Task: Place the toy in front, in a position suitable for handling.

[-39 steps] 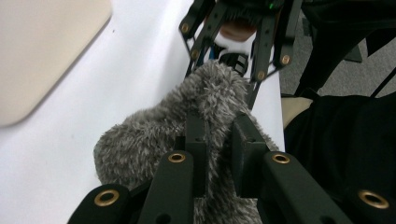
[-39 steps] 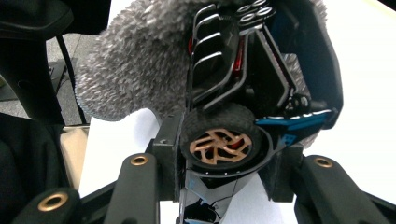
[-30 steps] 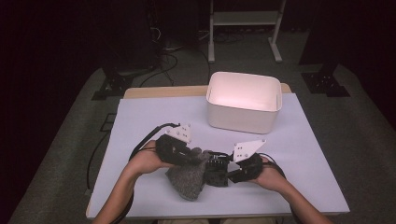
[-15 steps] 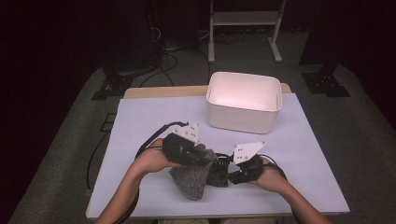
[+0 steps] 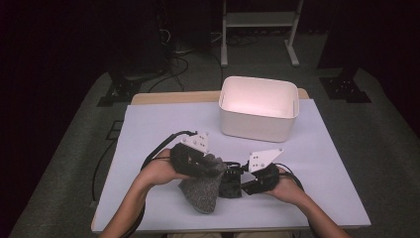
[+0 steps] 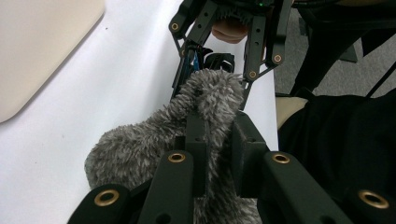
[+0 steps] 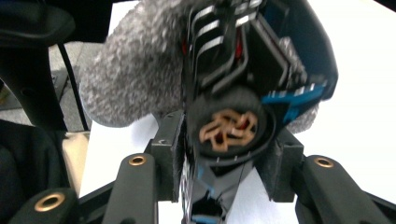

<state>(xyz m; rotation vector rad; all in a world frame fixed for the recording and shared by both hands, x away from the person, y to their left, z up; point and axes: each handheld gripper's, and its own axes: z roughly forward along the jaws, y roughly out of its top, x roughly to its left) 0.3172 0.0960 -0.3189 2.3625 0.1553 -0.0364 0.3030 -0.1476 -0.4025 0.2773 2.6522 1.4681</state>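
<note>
A: Grey fleece sock [image 5: 202, 187] pinched in the closed jaws of the left gripper [image 5: 214, 168], hanging low over the near table edge. Right gripper [image 5: 236, 181] clamps a black-and-blue device [image 7: 243, 98], its nose at the sock's mouth.

B: Progress?

A: Looks like stuffing or wrapping under way, not finished. White bin [image 5: 259, 107] behind, apparently empty.

B: Surface, room?

A: Pale lavender sheet on the table [image 5: 148, 129]; grey carpet, dark surround, cables and a white stand [image 5: 257, 20] behind.
</note>
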